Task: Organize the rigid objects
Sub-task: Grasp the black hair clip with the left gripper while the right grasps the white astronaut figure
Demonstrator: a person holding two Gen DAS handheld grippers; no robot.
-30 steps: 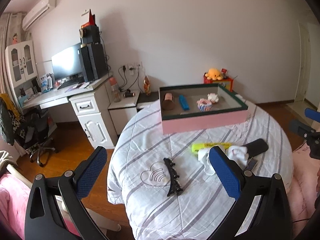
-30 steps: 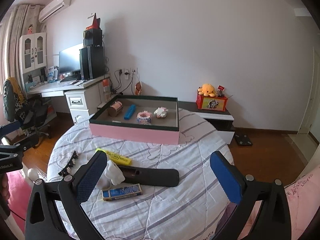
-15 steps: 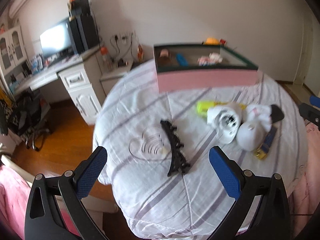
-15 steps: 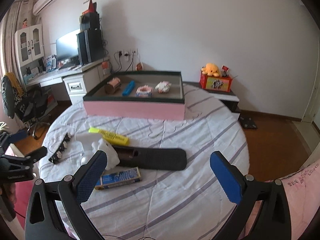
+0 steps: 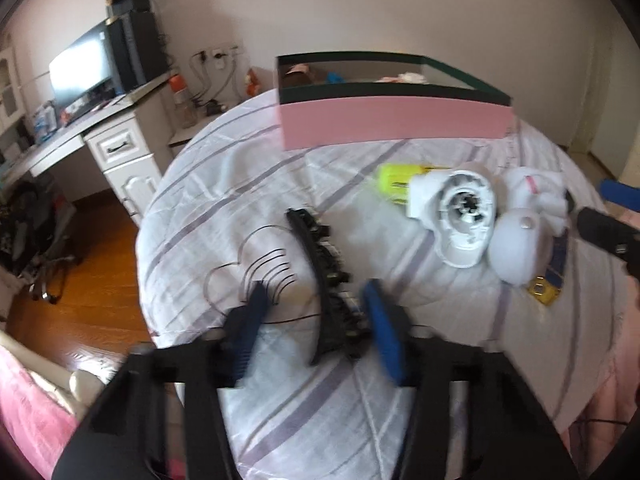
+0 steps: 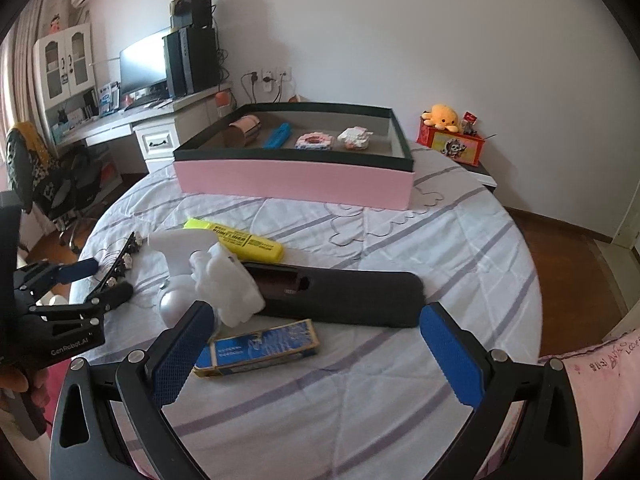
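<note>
Left gripper (image 5: 316,320) jaws now narrowed around hair clip (image 5: 326,292)

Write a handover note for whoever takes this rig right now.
Left gripper: closing around the black hair clip on the table; grip not confirmed, view blurred.
Right gripper: open, empty, above the blue box.
Done: four small items sit in the pink tray.
Left on the table: hair clip, yellow highlighter, white plastic parts, black case, blue box.
</note>
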